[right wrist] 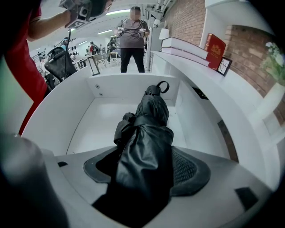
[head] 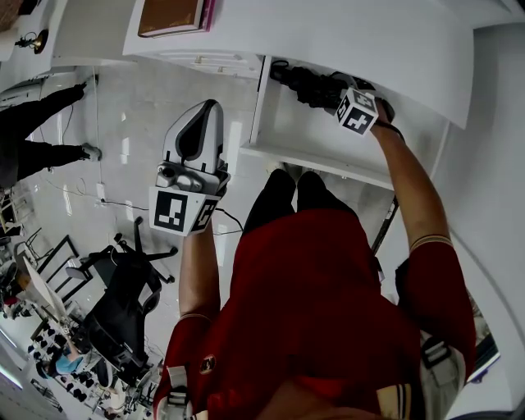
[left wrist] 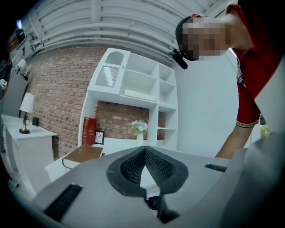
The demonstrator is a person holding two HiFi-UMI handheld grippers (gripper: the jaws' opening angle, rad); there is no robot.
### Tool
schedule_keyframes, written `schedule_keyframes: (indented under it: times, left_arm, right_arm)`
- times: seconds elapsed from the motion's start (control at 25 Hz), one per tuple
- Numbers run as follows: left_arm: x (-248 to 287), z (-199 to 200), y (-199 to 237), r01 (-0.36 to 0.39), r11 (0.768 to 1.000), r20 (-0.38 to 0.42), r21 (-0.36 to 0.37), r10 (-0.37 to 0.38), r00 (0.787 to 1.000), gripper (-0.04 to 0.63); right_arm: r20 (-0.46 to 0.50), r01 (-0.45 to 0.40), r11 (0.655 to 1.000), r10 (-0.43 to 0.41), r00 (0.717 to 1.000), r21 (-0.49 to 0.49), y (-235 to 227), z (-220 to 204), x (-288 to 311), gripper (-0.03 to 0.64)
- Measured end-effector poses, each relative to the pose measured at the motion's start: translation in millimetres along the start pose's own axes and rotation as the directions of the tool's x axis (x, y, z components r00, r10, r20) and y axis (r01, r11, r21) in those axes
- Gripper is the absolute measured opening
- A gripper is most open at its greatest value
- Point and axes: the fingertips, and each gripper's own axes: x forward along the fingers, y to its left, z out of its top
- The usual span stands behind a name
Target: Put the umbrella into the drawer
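Observation:
The black folded umbrella (right wrist: pixel 149 129) lies lengthwise in the open white drawer (right wrist: pixel 120 87), its strap end towards the far wall. My right gripper (right wrist: pixel 144 158) points steeply down into the drawer; its jaws stand wide on either side of the umbrella's near end, and the right pad (right wrist: pixel 192 171) shows bare. In the head view the umbrella (head: pixel 297 82) is a dark bundle in the drawer (head: pixel 312 160), beside the right gripper (head: pixel 332 92). My left gripper (head: pixel 201 108) is held level in the air left of the drawer, shut (left wrist: pixel 144 148) with nothing in it.
A brown book (head: pixel 172 16) lies on the cabinet top left of the drawer. A person (right wrist: pixel 132 40) stands beyond the drawer. A red book (right wrist: pixel 215 46) and a vase of flowers (left wrist: pixel 139 128) stand on the counter. A black office chair (head: pixel 123 287) is on the floor at left.

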Motion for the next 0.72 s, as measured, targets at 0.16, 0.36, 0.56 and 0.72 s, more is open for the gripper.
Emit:
schedule_keyframes:
  times: [0.16,0.36,0.56,0.72]
  left_arm:
    - [2,-1,-5,0.014,1.000,-0.002,0.003,-0.014,1.000,0.006]
    - [2,-3,-10,0.033,0.999,-0.005,0.002,-0.033,0.999,0.006]
    - [3,-2,-17,0.058,0.998,0.002,-0.001,-0.058,0.998,0.006]
    - [2,0,-24,0.082,0.997,0.010,-0.002,-0.082,0.997,0.006]
  right_arm:
    - [0.030,0.054,0.999,-0.054,0.998,-0.001,0,1,-5,0.318]
    - [0.064,0.114,0.993,-0.116,0.991,0.031,2,2,-17,0.322]
    - [0.106,0.148,0.987,-0.155,0.982,0.067,6,6,-34,0.322]
    - [0.138,0.177,0.981,-0.187,0.973,0.085,12,12,-54,0.321]
